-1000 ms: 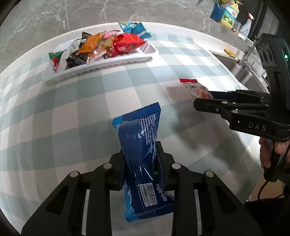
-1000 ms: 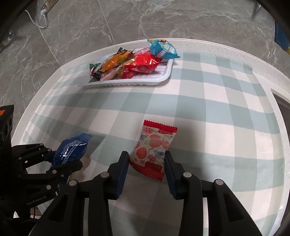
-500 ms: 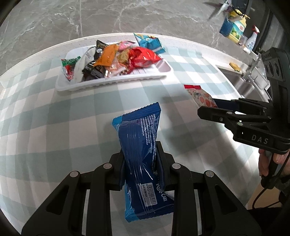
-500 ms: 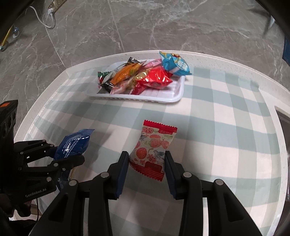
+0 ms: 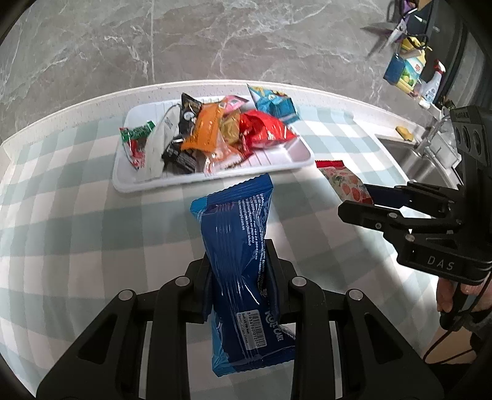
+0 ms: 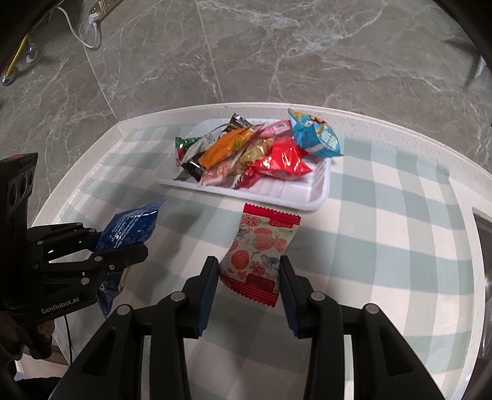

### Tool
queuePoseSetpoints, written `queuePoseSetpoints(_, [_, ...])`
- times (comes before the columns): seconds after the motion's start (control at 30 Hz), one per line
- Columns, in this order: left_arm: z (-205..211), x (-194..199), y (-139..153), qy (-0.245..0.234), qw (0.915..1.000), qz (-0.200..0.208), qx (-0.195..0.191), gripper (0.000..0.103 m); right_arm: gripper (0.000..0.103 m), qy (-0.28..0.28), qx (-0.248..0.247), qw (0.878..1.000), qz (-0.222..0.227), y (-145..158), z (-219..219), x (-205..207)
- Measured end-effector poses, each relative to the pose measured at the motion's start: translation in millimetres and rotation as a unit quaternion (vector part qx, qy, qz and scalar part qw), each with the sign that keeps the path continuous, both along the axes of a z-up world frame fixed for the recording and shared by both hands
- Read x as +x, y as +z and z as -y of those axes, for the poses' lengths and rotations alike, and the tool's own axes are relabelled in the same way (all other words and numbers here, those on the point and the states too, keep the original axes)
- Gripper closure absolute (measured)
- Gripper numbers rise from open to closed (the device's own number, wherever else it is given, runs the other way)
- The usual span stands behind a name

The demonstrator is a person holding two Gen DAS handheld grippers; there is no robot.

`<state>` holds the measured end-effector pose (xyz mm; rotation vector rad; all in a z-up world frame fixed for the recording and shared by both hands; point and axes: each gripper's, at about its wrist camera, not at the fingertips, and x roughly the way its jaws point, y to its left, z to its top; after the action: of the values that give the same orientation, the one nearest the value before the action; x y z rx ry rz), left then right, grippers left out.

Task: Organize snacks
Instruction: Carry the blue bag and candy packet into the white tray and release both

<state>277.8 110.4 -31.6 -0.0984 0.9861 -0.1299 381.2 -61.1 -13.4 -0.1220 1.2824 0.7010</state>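
From my remote seat: a checked tabletop (image 5: pixel 77 215) over a marble floor (image 6: pixel 276 61), a sink (image 5: pixel 409 154) with spray bottle (image 5: pixel 433 83) at right, a wall socket (image 6: pixel 100 7) far left.

Your tabletop (image 6: pixel 399 215) wears a pale green-and-white checked cloth (image 5: pixel 77 215). On it, near the far edge, you have one white tray (image 6: pixel 319 190) heaped with snack packets (image 6: pixel 276 160).

Room around your worktop: grey marble floor, daylight.
You work at a white counter (image 6: pixel 399 123) under a pale green checked cloth (image 6: pixel 384 221); steel sink (image 5: pixel 412 154) with faucet (image 5: pixel 430 135) at one end, spray bottle (image 5: pixel 432 83) behind, wall socket (image 6: pixel 100 10) and white cable (image 6: pixel 80 34).
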Motion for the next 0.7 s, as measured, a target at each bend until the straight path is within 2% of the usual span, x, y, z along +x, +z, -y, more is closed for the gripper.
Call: queuePoseSetpoints(0.7, [-34,58,18,0.015,0.9996,0.02,-0.009,0.078,0.061,0.018,0.011,1.0,0.015,-1,-40,45])
